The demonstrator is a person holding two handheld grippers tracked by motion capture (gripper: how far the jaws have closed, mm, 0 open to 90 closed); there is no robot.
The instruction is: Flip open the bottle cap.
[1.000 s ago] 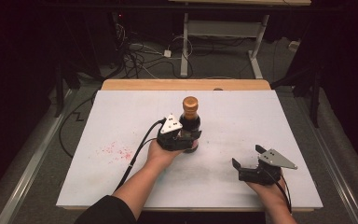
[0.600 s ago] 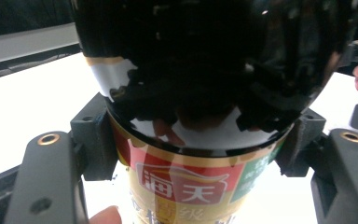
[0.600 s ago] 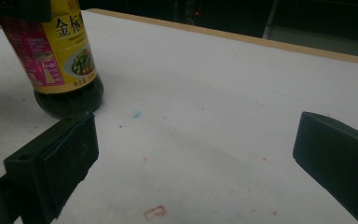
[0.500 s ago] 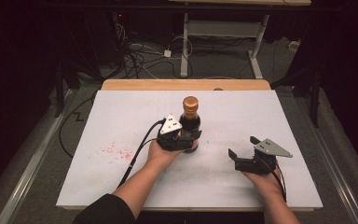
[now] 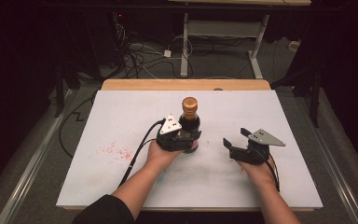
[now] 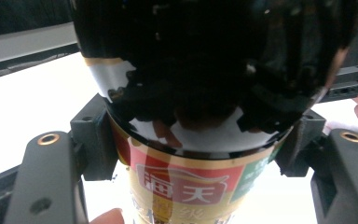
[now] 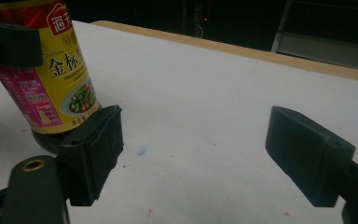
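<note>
While the bottle stayed put: right hand came nearer.
Bottle: dark glass sauce bottle (image 5: 189,122), gold cap, mid-table, upright.
Left gripper (image 5: 179,139): clamped on its body.
Right gripper (image 5: 235,143): jaws narrowing, nothing between, beside bottle.
Meaning: second grip probably coming.

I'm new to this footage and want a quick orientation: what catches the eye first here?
A dark sauce bottle with a copper-coloured cap stands near the middle of the white table, clamped at its labelled body by the left gripper. To its right the right gripper sits low over the table, jaws apart and holding nothing. Faint red specks mark the table at the left.
</note>
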